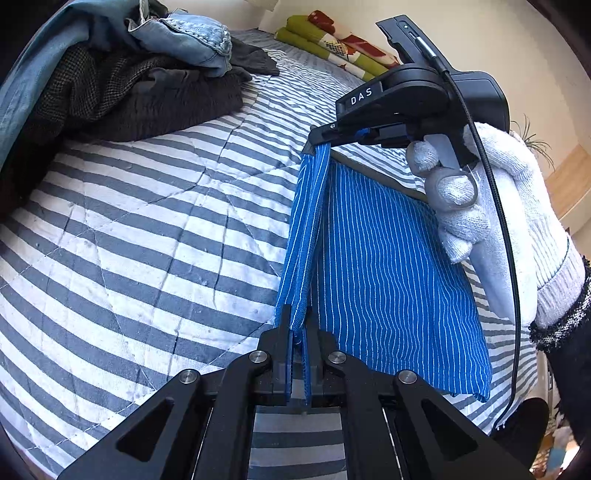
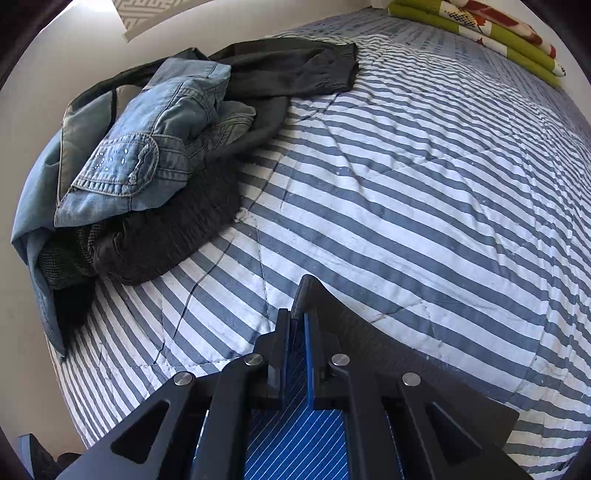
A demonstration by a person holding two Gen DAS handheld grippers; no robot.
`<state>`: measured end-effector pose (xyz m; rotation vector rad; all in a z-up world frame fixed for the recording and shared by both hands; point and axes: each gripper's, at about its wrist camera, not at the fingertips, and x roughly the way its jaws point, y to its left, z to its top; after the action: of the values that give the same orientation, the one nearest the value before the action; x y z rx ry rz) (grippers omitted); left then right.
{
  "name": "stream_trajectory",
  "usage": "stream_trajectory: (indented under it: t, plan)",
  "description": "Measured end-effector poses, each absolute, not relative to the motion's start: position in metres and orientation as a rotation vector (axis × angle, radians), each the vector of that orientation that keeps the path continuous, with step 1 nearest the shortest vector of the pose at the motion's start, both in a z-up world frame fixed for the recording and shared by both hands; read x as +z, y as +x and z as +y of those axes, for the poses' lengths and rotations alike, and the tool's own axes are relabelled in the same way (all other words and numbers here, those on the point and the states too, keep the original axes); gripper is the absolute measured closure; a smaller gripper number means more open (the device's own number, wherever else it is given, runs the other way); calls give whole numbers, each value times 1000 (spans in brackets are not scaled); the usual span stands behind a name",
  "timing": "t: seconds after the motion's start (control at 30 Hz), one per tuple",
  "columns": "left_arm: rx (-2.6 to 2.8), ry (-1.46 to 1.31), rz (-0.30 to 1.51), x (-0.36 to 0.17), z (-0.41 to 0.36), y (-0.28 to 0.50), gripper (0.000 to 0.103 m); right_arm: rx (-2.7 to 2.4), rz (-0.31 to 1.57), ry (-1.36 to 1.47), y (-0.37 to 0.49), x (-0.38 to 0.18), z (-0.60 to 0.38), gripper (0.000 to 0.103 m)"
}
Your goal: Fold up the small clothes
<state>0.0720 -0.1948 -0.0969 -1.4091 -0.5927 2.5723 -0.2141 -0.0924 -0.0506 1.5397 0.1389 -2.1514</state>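
Bed, covered by a grey-and-white striped quilt [image 1: 155, 221]. Blue pinstriped garment [image 1: 388, 266] is held stretched in the air above the quilt. One end of its upper edge is pinched in the closed left gripper [image 1: 298, 332], the other in the closed right gripper [image 1: 317, 142], which is gripped by a white-gloved hand [image 1: 491, 206]. Heap of clothes, denim piece [image 2: 147, 147] uppermost, is lodged by the wall. Folded green floral blanket [image 2: 480, 29] is placed at the far end.

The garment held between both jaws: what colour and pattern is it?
Bright blue garment with thin white pinstripes, shown best in the left wrist view.
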Motion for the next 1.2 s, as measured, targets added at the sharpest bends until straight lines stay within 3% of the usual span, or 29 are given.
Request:
stream_trajectory:
  t: [0.1, 0.13, 0.23, 0.4, 0.77, 0.83, 1.0, 1.13, 1.17, 1.2]
  plan:
    - [2528, -1449, -615, -96, -198, 74, 96, -2125, 124, 1522, -213, -45, -90, 87]
    - [2543, -1439, -620, -93, -200, 77, 94, -2115, 78, 1498, -212, -38, -83, 80]
    - [2628, -1380, -617, -76, -207, 83, 74, -2139, -36, 1412, -208, -9, -51, 72]
    - [2620, -1266, -575, -48, -195, 75, 74, -2182, -120, 1332, -174, 26, 17, 72]
    - [2391, -1459, -449, -93, -123, 25, 75, -2110, -9, 1496, -97, -30, 56, 72]
    - [2392, -1468, -451, -98, -121, 23, 75, -2168, -111, 1505, -102, -30, 78, 72]
    - [2411, -1462, -414, -99, -112, 15, 75, -2149, -419, 1589, -128, -48, 128, 58]
    - [2405, -1460, -411, -101, -114, 17, 75, -2038, -534, 1651, -143, -74, 127, 58]
    - [2403, -1459, -411, -102, -114, 17, 75, -2017, -554, 1652, -145, -78, 125, 60]
    - [2403, -1458, -409, -102, -114, 18, 76, -2019, -554, 1657, -145, -80, 122, 69]
